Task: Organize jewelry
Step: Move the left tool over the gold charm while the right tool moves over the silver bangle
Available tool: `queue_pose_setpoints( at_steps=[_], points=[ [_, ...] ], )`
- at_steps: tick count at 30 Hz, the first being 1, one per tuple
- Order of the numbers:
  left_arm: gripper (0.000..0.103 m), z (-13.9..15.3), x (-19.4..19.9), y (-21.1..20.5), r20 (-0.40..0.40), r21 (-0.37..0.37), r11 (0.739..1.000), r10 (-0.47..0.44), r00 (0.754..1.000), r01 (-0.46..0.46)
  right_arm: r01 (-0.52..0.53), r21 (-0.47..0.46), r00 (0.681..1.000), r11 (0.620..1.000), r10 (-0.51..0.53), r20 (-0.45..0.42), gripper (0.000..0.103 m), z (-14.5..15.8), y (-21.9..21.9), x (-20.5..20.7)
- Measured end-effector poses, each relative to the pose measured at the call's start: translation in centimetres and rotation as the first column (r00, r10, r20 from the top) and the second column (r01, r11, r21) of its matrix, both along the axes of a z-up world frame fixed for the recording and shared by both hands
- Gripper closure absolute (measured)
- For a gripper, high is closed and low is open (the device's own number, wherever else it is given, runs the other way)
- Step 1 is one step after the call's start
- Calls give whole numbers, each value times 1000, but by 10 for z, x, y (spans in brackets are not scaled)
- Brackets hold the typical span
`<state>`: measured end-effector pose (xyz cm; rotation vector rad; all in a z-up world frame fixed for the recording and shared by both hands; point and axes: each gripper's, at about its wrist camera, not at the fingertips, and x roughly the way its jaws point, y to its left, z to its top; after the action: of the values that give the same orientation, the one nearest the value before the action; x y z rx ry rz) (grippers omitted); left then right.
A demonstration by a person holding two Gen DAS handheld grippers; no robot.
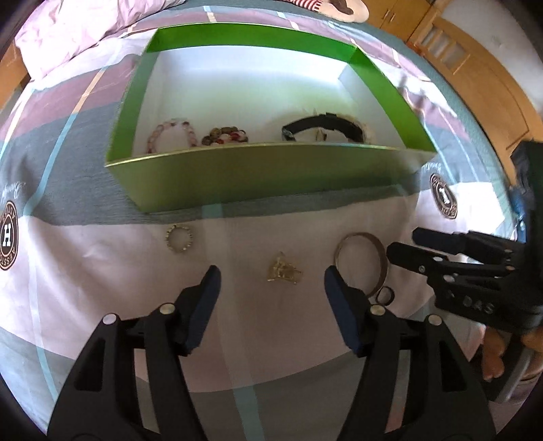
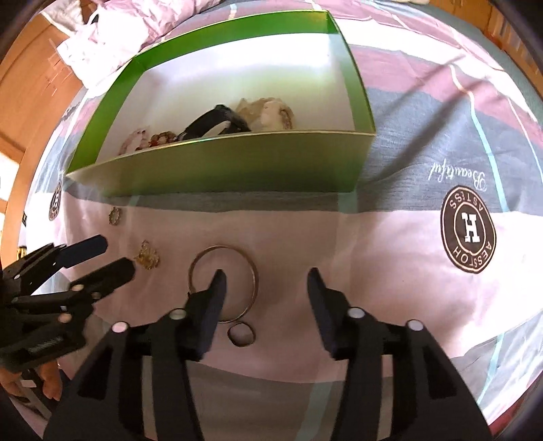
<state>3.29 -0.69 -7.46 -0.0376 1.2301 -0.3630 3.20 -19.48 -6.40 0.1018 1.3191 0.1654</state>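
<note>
A green box (image 1: 264, 176) (image 2: 237, 166) stands on the bed and holds beaded bracelets (image 1: 171, 134) and a black band (image 1: 322, 125). On the sheet before it lie a small beaded ring (image 1: 179, 238), a gold chain clump (image 1: 283, 269) (image 2: 147, 256), a large metal bangle (image 1: 379, 268) (image 2: 253, 274) and a small dark ring (image 1: 384, 295) (image 2: 241, 334). My left gripper (image 1: 271, 286) is open, empty, with the chain clump between its fingers. My right gripper (image 2: 266, 283) is open and empty; its left finger lies over the bangle.
The bed has a patchwork sheet with round logo badges (image 2: 468, 229). A crumpled pink duvet (image 1: 85, 30) lies behind the box. Wooden furniture (image 1: 475, 68) stands at the far right. A person's hand (image 2: 44, 383) holds the left gripper.
</note>
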Motion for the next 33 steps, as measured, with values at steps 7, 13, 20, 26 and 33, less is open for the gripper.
queue_pose_setpoints(
  at_steps=[7,13,20,26,33],
  points=[
    [37,-5,-1,-9,13,54,998,-19,1000,18,-34,-56,999,998,35,16,39,-2,12,0],
    [37,-6,-1,-12,17,66,997,-28,999,27,-16,-66,1000,998,16,-4,37,-7,6,-1],
    [37,-17,4,-14,-7,104,995,0,1000,0,-11,-65,1000,998,10,-22,37,-10,1,-3],
    [34,-20,10,6,-48,122,990,75,996,-68,-10,-67,1000,998,9,-17,37,-4,-4,-10],
    [30,-10,13,16,-43,8,995,104,994,-104,-37,-82,999,996,36,-10,37,-3,2,-12]
  ],
)
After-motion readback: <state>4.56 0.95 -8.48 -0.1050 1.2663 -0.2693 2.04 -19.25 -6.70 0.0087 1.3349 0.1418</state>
